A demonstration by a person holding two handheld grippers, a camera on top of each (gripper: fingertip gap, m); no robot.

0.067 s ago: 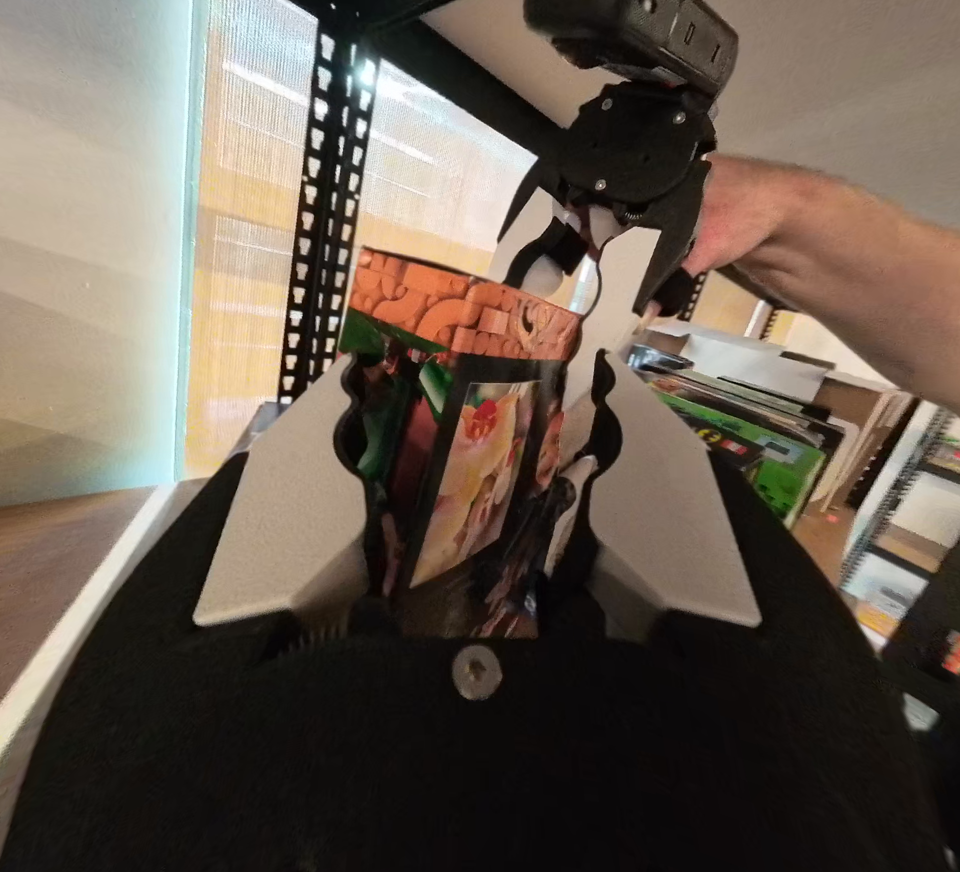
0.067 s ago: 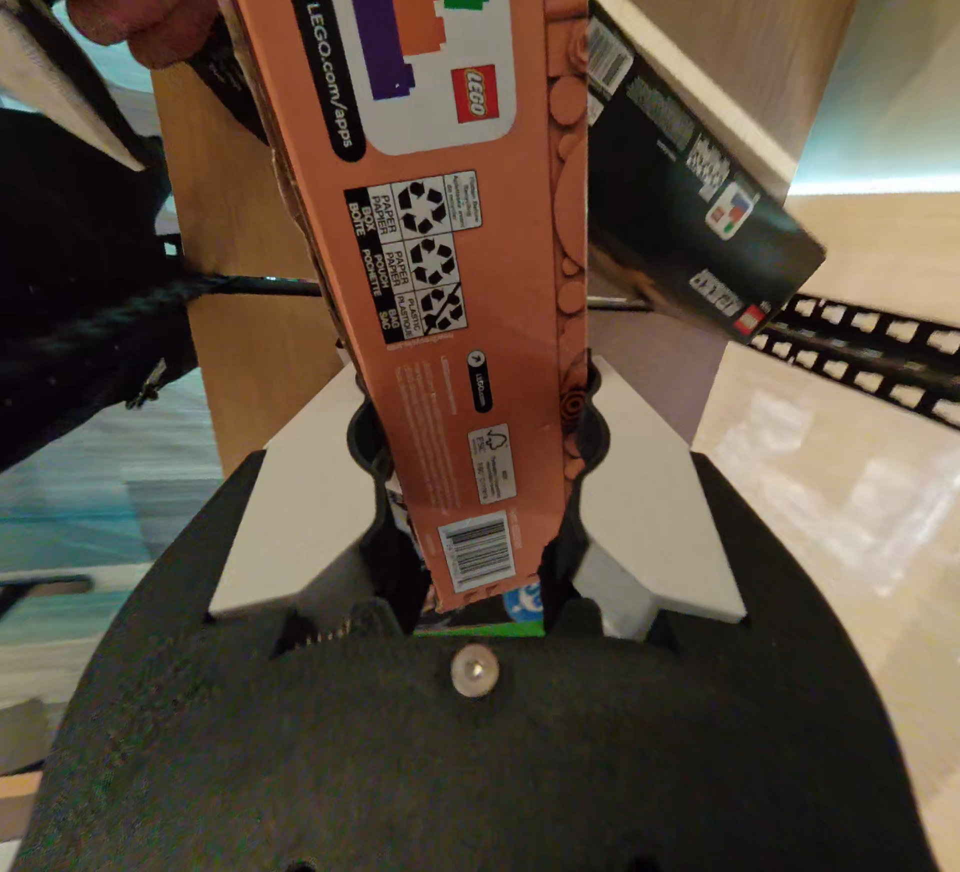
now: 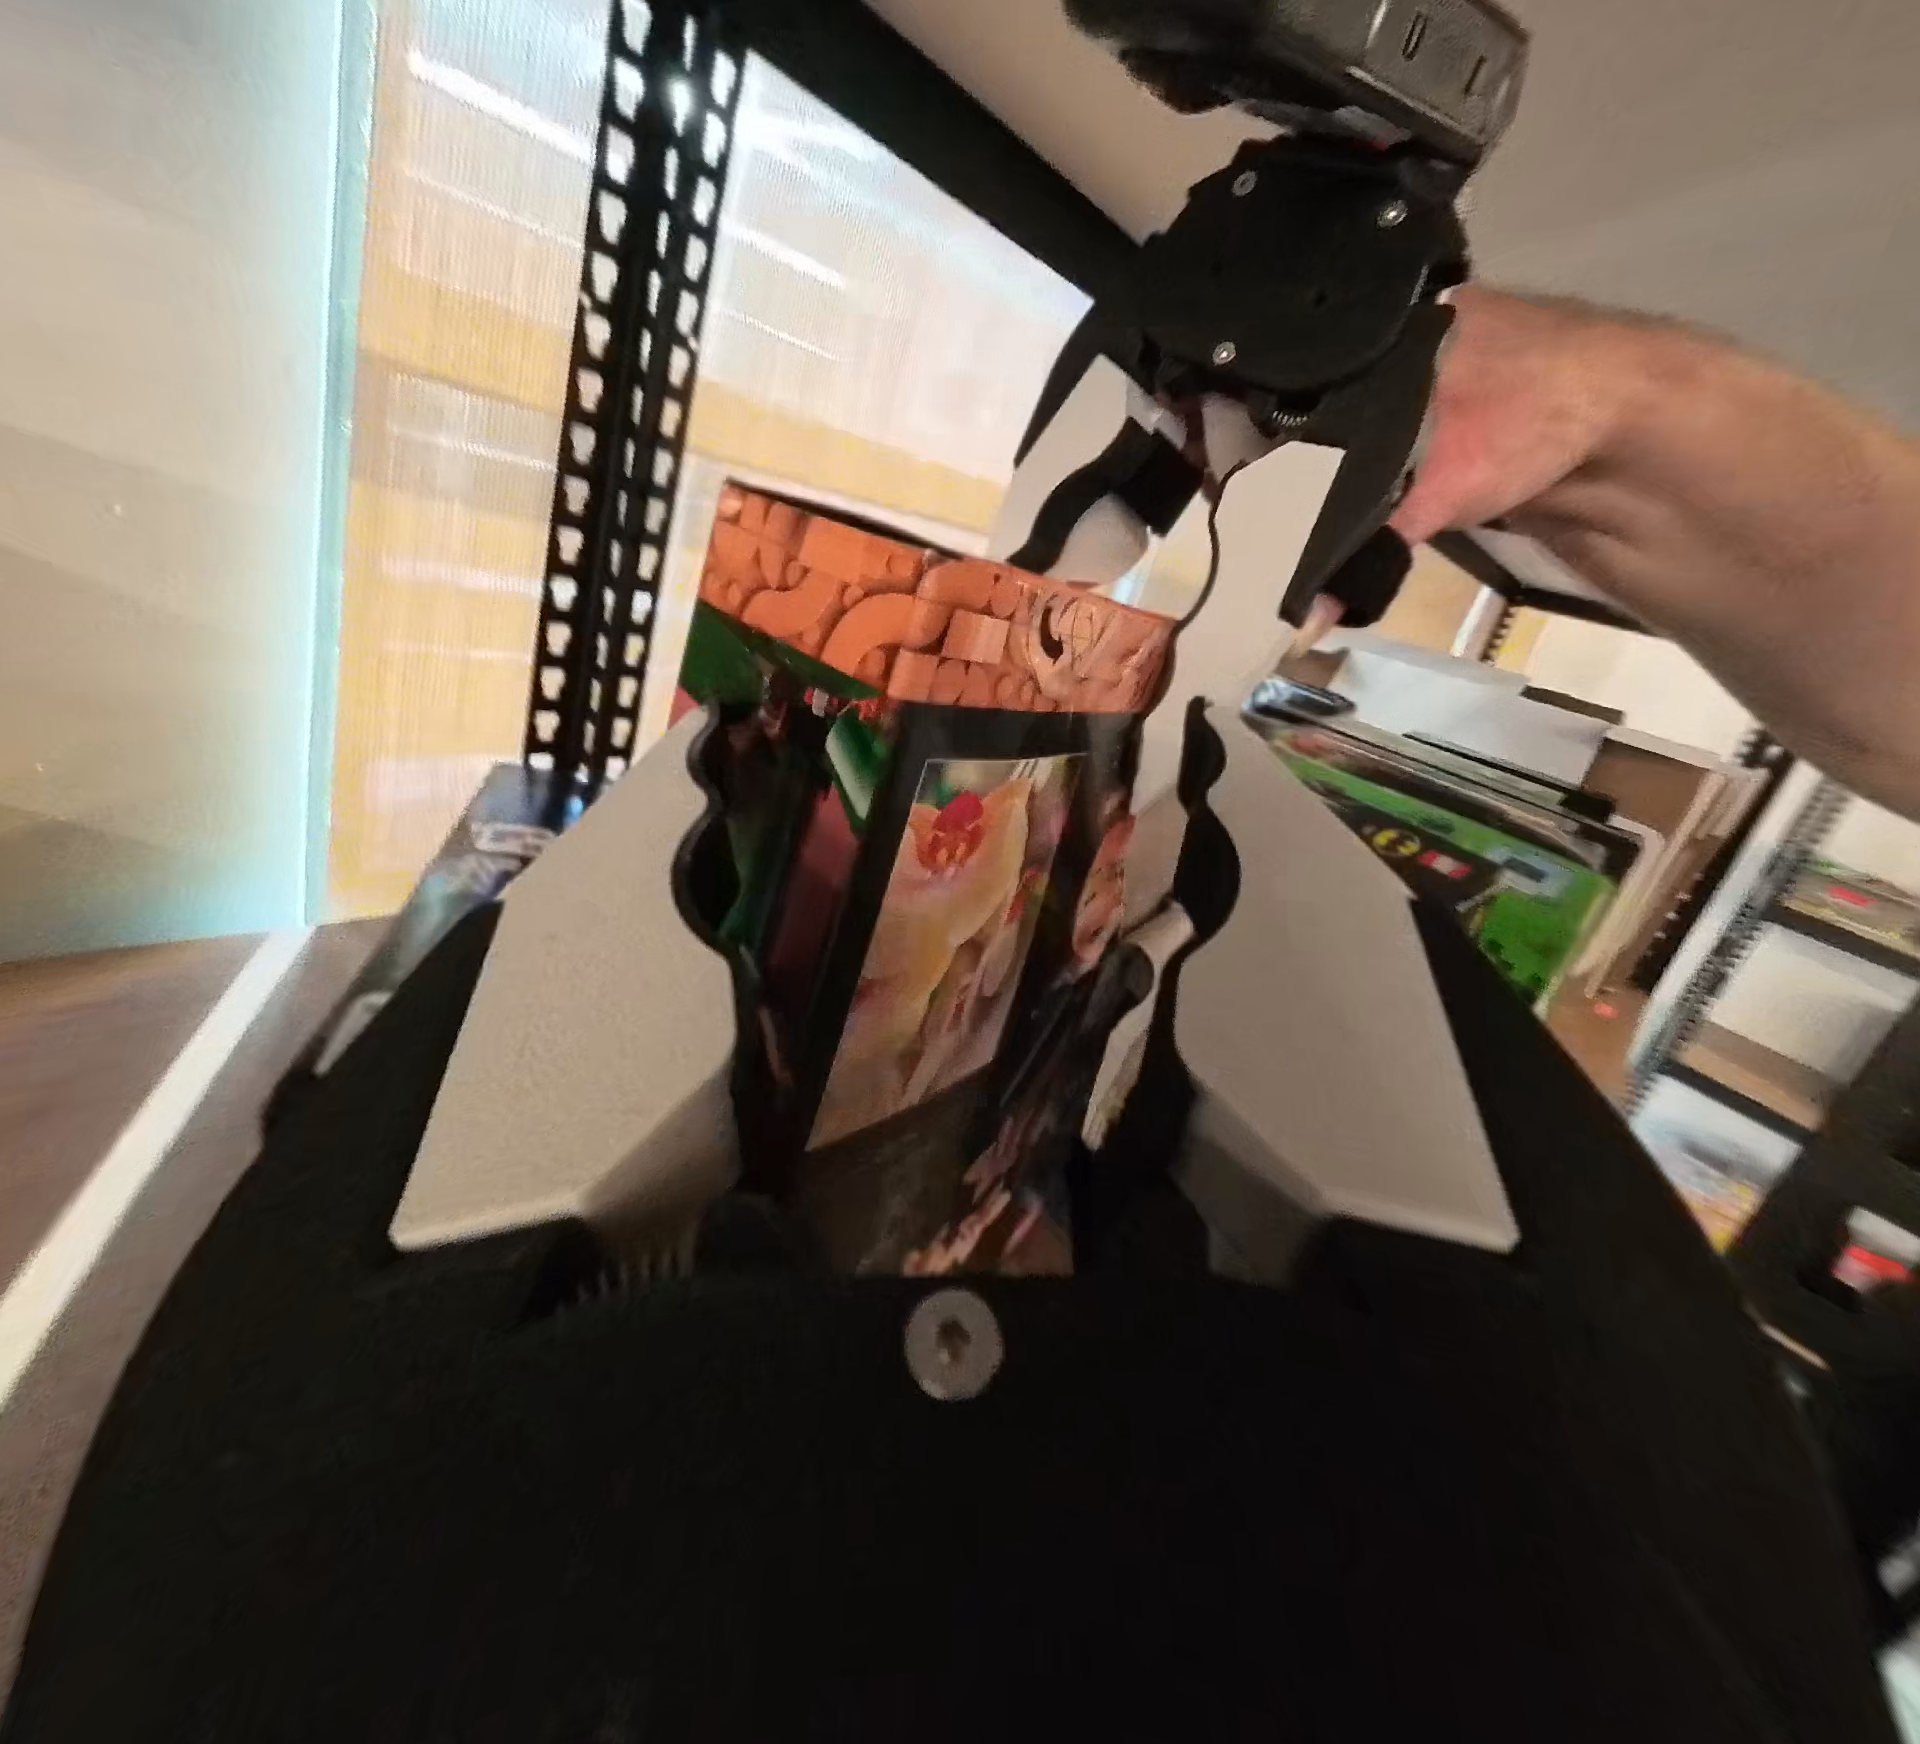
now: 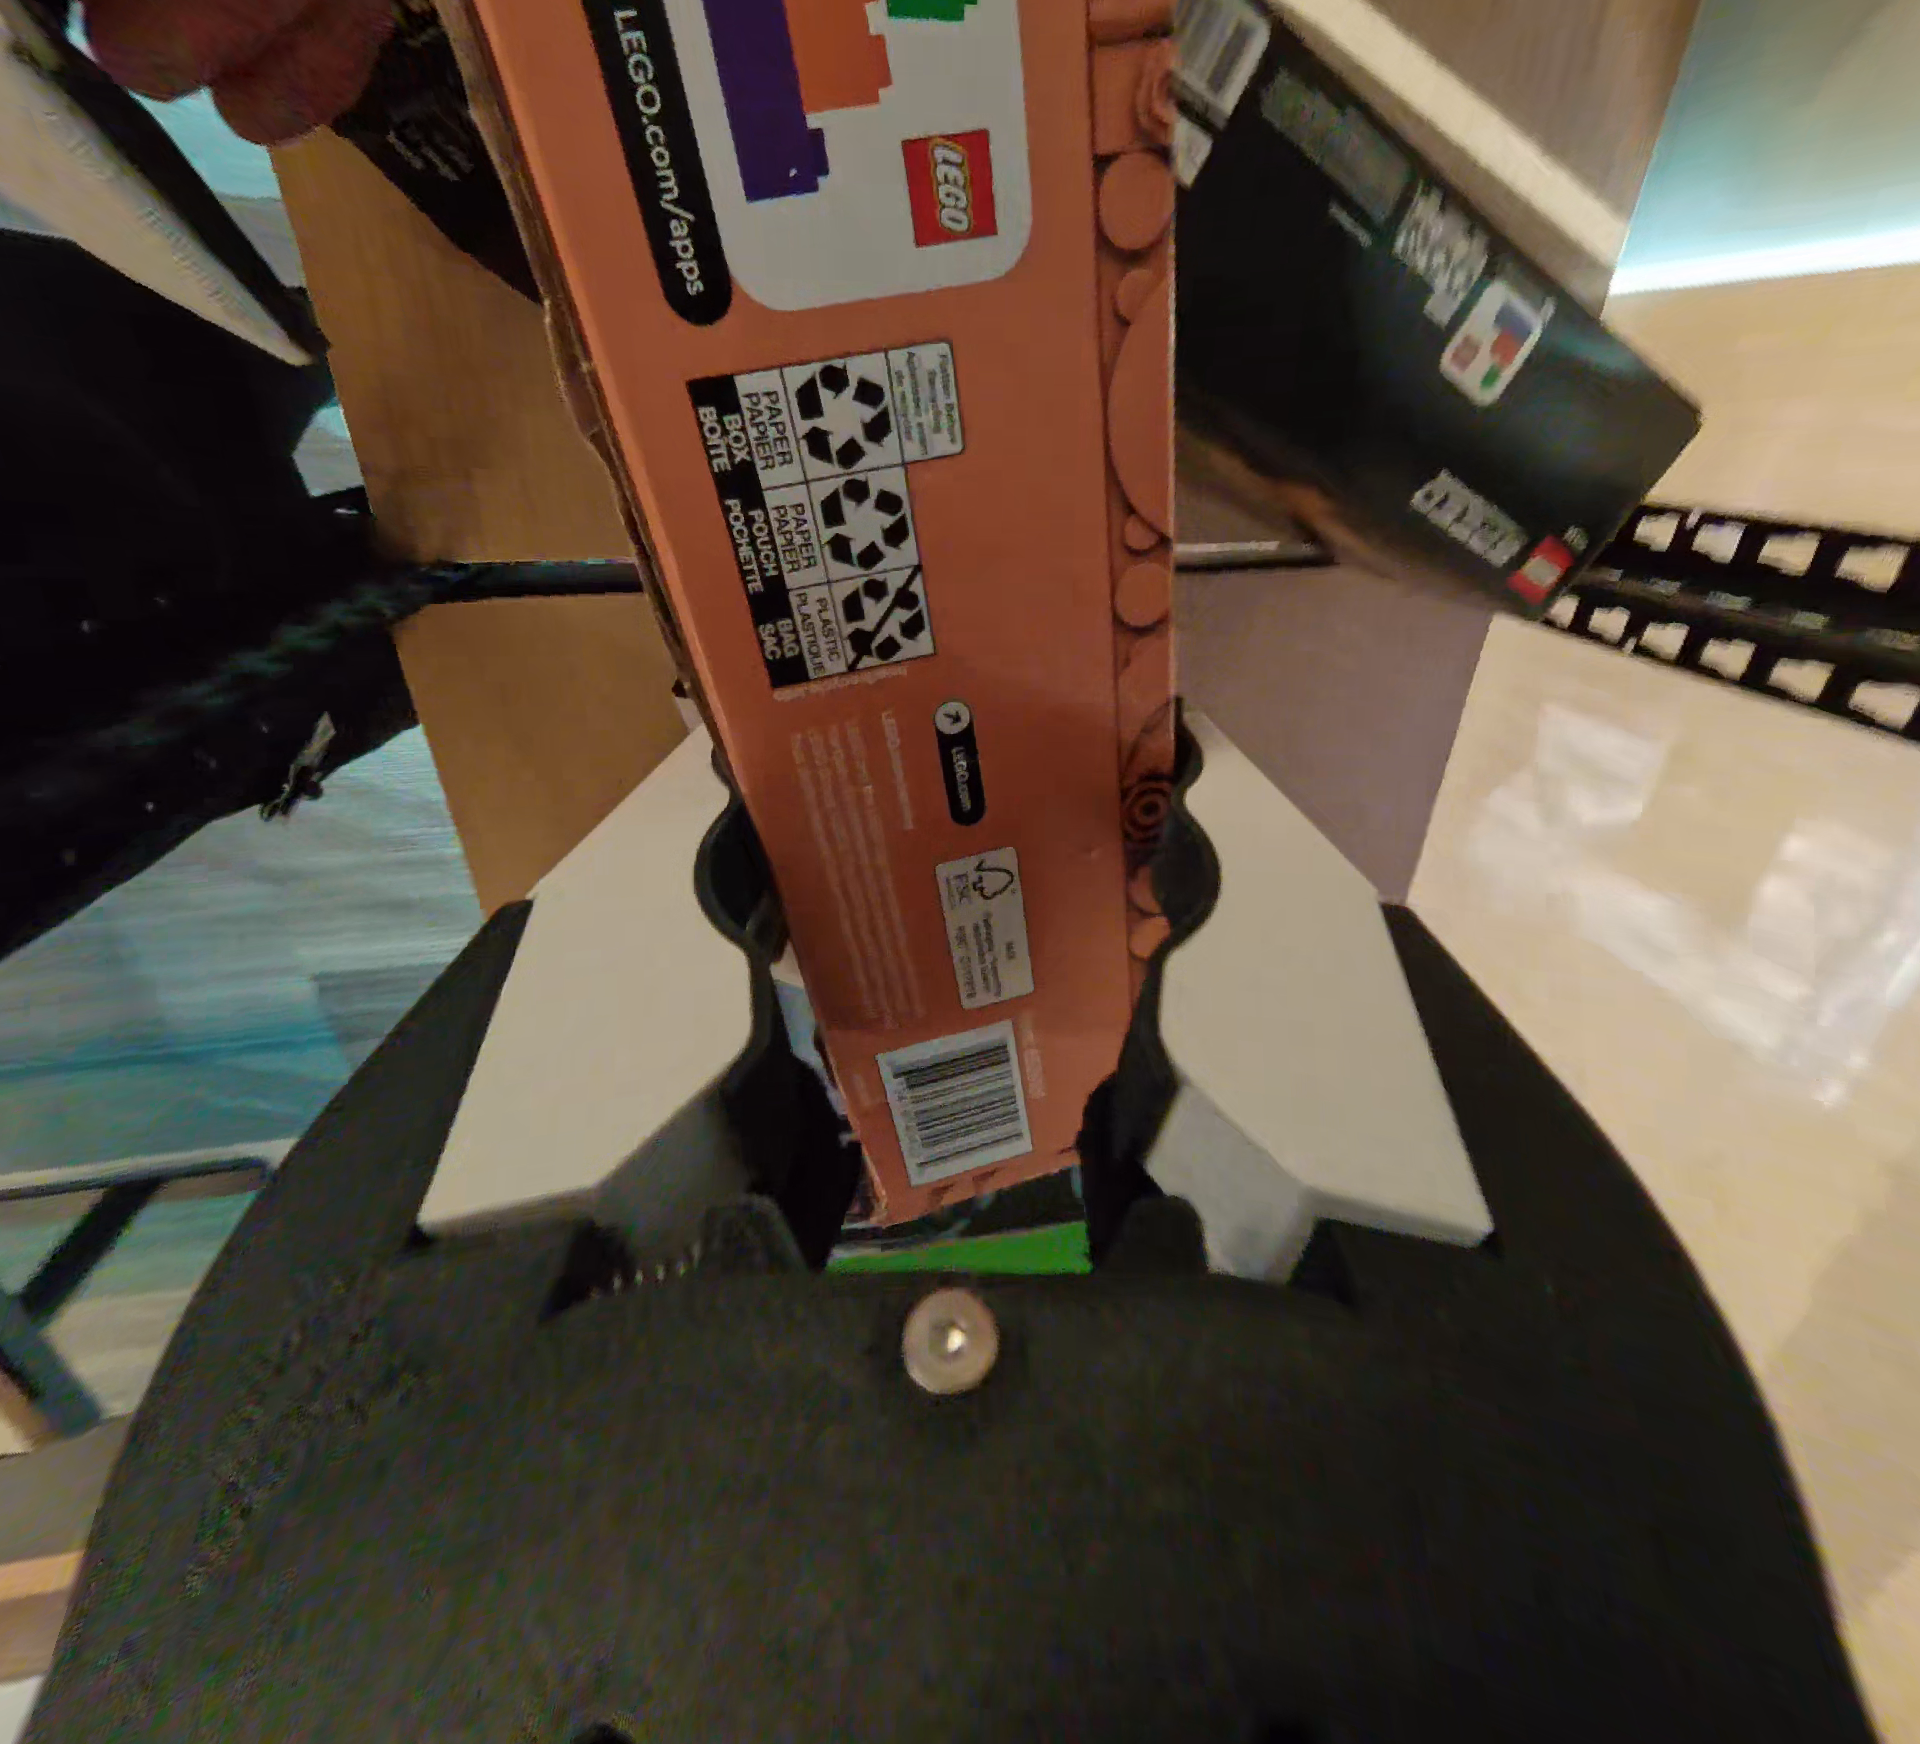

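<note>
A toy brick box with a terracotta end and flower pictures on its face stands between the fingers of my left gripper. The left jaws are open, and a gap shows between the right-hand pad and the box. My right gripper is shut on the same box, its pads pressing on the narrow terracotta side. In the left wrist view the right gripper sits at the box's far top end, held by a person's hand.
A black perforated shelf upright stands behind the box on the left. Green and black boxes are stacked on the right. A black box leans against a wooden panel. A hand is at the top left.
</note>
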